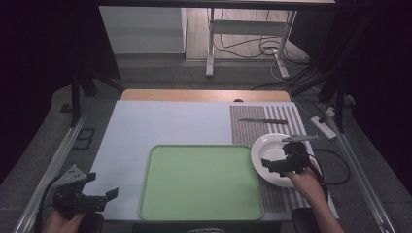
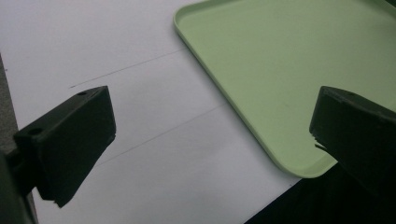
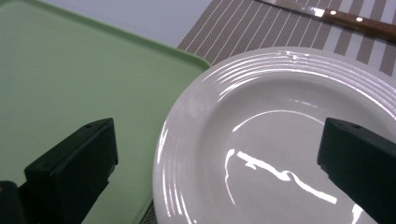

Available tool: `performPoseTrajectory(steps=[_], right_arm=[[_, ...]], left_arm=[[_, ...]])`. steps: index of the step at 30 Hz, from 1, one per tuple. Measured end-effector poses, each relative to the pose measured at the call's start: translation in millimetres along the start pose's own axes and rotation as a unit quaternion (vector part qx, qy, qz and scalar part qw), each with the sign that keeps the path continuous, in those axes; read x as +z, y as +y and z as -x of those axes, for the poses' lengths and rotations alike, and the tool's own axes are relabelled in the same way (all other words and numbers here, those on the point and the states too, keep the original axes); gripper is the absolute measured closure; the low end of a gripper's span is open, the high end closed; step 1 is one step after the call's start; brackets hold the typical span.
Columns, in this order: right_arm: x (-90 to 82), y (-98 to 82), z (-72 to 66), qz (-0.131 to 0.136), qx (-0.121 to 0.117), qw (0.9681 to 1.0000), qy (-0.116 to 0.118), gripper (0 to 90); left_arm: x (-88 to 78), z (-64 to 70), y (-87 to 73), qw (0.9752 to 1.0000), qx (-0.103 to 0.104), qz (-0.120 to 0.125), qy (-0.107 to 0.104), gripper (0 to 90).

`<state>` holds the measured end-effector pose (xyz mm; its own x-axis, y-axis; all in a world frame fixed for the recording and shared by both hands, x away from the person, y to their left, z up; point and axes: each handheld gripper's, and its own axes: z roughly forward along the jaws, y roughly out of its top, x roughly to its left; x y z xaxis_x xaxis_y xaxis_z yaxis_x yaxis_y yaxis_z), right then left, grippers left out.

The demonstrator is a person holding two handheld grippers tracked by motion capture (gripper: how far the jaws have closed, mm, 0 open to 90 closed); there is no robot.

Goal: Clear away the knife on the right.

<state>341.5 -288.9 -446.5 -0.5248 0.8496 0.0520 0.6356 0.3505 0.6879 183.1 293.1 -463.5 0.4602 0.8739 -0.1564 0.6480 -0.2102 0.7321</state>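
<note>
A white ribbed plate (image 1: 268,143) lies on a striped placemat (image 1: 255,127) to the right of a green tray (image 1: 201,182). My right gripper (image 1: 278,158) hovers open over the plate's near left part. In the right gripper view the jaws straddle the plate's left rim (image 3: 187,116), one jaw over the tray (image 3: 70,79) and the other over the plate's bowl, my right gripper (image 3: 217,135) holding nothing. My left gripper (image 1: 102,186) stands open and empty at the table's near left corner, above the white mat (image 2: 140,116) beside the tray's corner (image 2: 289,60).
A wooden-handled knife (image 1: 265,121) lies across the placemat behind the plate, its handle (image 3: 359,22) at the top of the right gripper view. The pale mat (image 1: 165,124) spreads left of and behind the tray. A cable loops on the floor to the right.
</note>
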Motion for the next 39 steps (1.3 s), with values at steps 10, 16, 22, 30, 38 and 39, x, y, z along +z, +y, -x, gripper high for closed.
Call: performPoseTrajectory(steps=[10,16,22,30,38,39], right_arm=[[19.4,18.5,11.1,-0.006,-0.006,0.9999,-0.014,0.0],[32.2,28.7,19.1,-0.008,-0.006,0.9998,-0.019,0.0],[45.4,38.1,28.4,-0.015,-0.001,0.9996,-0.025,0.0],[56.3,47.8,39.1,-0.018,0.007,0.9993,-0.031,0.0],[72.6,59.4,52.2,-0.026,0.011,0.9986,-0.045,0.0],[73.8,60.5,53.4,-0.028,0.010,0.9986,-0.045,0.0]], left_arm=[[0.2,-0.7,0.0,1.0000,-0.003,0.000,-0.001,0.0],[0.1,-1.2,0.0,1.0000,-0.004,0.001,-0.003,0.0],[0.0,-1.6,-0.2,1.0000,-0.005,0.002,-0.004,0.0],[0.1,-1.7,-0.1,1.0000,-0.005,0.001,-0.004,0.0],[0.0,-2.0,-0.2,1.0000,-0.006,0.002,-0.005,0.0],[0.0,-2.1,-0.2,1.0000,-0.007,0.002,-0.005,0.0]])
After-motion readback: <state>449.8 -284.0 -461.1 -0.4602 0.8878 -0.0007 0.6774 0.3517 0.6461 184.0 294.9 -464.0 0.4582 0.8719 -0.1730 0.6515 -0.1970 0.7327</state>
